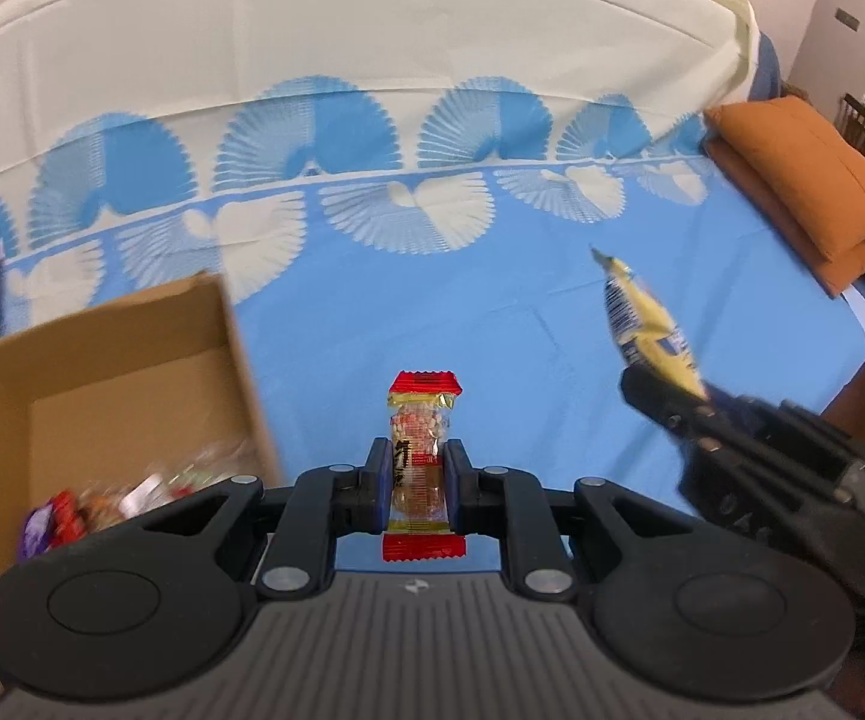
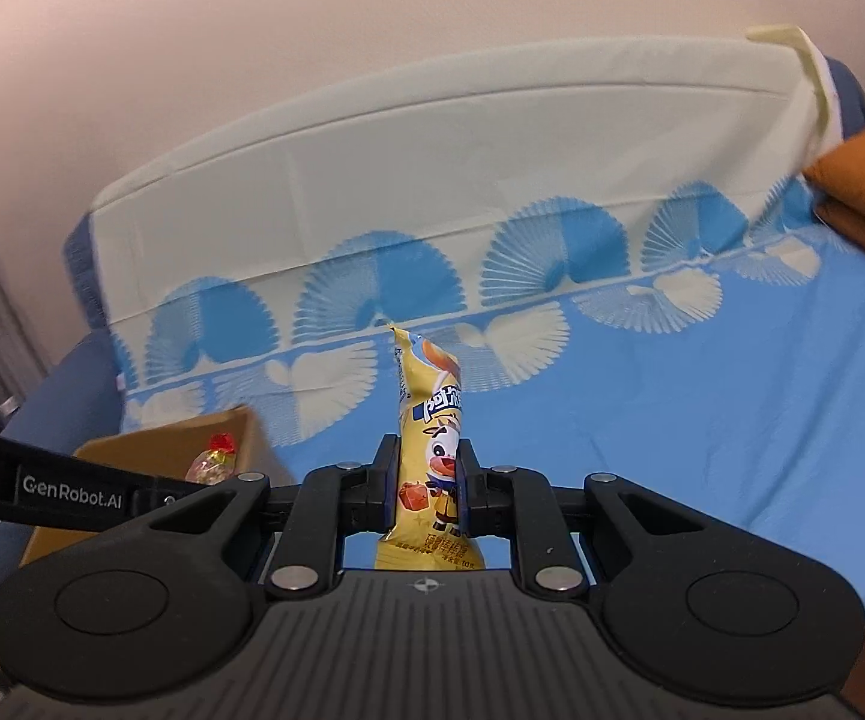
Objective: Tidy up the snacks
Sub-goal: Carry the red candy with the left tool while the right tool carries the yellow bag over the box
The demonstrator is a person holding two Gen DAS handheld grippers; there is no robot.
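Note:
My left gripper (image 1: 419, 468) is shut on a clear snack packet with red ends (image 1: 421, 420), held above the blue cloth, just right of the cardboard box (image 1: 102, 354). The box holds several wrapped snacks (image 1: 108, 504) in its near corner. My right gripper (image 2: 428, 474) is shut on a yellow snack packet with a cartoon cow (image 2: 432, 420), which stands upright between the jaws. In the left wrist view the right gripper (image 1: 666, 396) shows at the right with the yellow packet (image 1: 642, 318). The box (image 2: 162, 444) and the left gripper's packet (image 2: 213, 459) show at the right wrist view's left.
A blue and white fan-patterned cloth (image 1: 492, 312) covers the surface and runs up the backrest behind. Orange cushions (image 1: 804, 180) lie at the far right. The left gripper's black arm (image 2: 60, 495) crosses the lower left of the right wrist view.

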